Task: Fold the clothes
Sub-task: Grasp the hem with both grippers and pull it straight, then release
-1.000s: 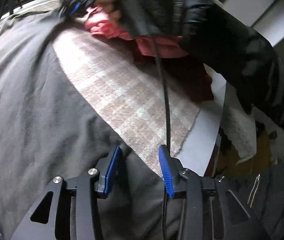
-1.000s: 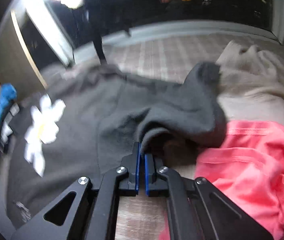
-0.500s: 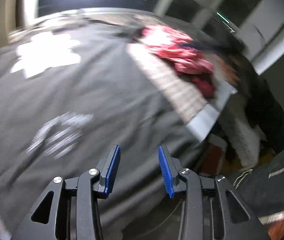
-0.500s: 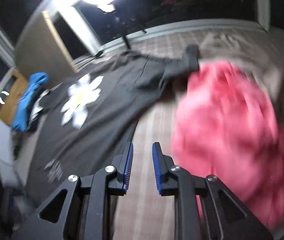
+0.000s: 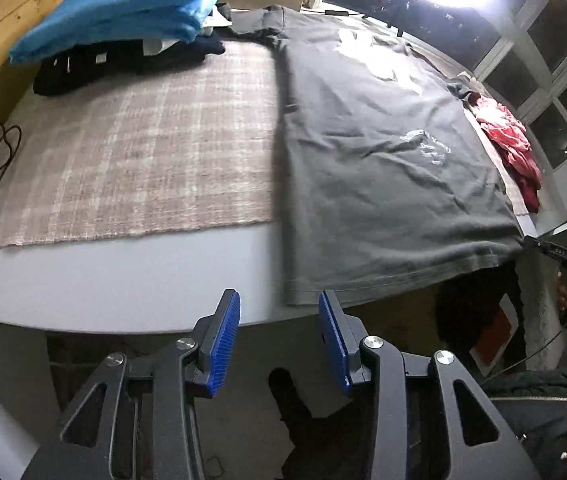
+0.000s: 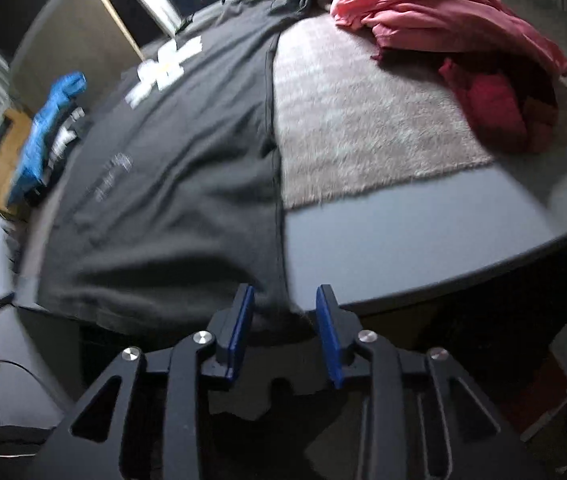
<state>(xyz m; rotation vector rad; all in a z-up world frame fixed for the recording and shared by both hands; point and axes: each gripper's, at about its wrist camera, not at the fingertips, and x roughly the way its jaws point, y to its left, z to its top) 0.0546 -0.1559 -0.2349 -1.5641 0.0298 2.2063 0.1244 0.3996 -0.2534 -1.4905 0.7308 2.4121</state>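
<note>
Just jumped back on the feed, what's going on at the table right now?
A person is folding clothes with a hand-held gripper in each hand. A dark grey T-shirt lies spread flat across the checked cloth, its hem hanging over the table edge. The left hand-held gripper is open and empty at the hem's left corner. The right hand-held gripper has just been opening, jaws either side of the hem's right corner, not pinching it. A pink garment waits aside; folded blue clothes are stacked behind.

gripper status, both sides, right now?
Left gripper: open, empty, beside the near hem corner of the dark grey T-shirt.
Right gripper: jaws just been opening, open; the T-shirt's other hem corner lies between them, not pinched.
</note>
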